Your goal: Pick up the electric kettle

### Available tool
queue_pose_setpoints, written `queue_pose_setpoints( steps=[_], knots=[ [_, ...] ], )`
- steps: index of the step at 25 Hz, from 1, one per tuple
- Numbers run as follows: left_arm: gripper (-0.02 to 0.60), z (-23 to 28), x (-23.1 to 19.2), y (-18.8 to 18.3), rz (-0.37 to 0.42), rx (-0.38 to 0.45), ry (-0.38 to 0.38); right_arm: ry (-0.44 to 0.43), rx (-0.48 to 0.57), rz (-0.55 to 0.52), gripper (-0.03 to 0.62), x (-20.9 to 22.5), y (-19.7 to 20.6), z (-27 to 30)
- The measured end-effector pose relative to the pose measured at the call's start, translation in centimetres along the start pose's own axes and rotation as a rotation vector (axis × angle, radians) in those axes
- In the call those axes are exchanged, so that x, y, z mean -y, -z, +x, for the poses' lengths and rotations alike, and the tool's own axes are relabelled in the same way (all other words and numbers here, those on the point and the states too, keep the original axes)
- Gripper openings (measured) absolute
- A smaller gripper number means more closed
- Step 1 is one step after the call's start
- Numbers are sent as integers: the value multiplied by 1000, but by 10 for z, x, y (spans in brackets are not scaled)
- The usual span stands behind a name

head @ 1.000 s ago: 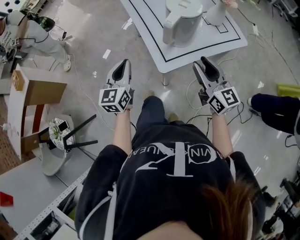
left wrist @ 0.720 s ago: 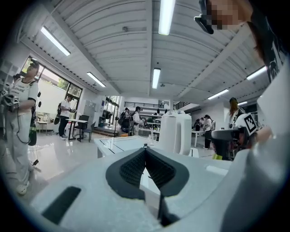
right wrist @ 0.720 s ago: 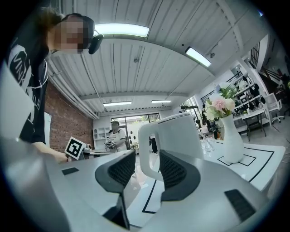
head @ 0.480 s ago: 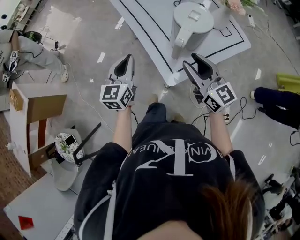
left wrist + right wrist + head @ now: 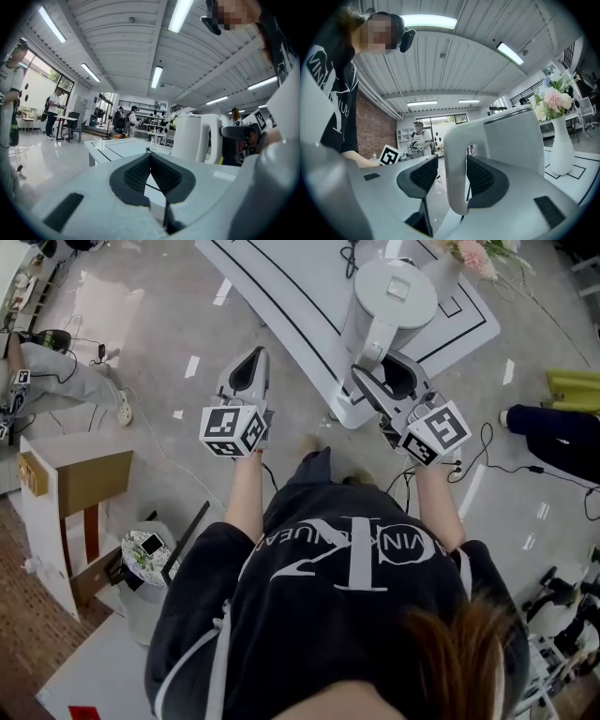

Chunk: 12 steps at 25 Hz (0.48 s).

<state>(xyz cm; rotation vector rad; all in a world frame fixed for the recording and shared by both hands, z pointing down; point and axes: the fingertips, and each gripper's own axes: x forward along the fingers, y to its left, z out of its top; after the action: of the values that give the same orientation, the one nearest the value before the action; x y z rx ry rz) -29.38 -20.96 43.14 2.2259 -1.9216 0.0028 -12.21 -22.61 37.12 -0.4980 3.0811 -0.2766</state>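
Right gripper view: electric kettle point(image 5: 513, 136) handle between fingers point(image 5: 480, 177) of right gripper point(image 5: 451, 161), just opened wide, unclamped.

The left gripper point(image 5: 150, 154) is seen with its jaws closed tip to tip, and nothing is held between them. Beyond the tips a white table point(image 5: 117, 146) marked with black lines is shown. At 2 o'clock from the tips the white electric kettle point(image 5: 190, 138) is seen upright, its handle point(image 5: 213, 140) turned towards 3 o'clock. Far-off people are seen at 9 o'clock.
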Motion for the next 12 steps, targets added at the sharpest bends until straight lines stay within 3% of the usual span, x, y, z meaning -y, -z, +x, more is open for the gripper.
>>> queue_pose_setpoints(
  steps=[12],
  knots=[
    [9,40,-11,8,-15,-31,113,90,2,13,181,9,3,24]
  ],
)
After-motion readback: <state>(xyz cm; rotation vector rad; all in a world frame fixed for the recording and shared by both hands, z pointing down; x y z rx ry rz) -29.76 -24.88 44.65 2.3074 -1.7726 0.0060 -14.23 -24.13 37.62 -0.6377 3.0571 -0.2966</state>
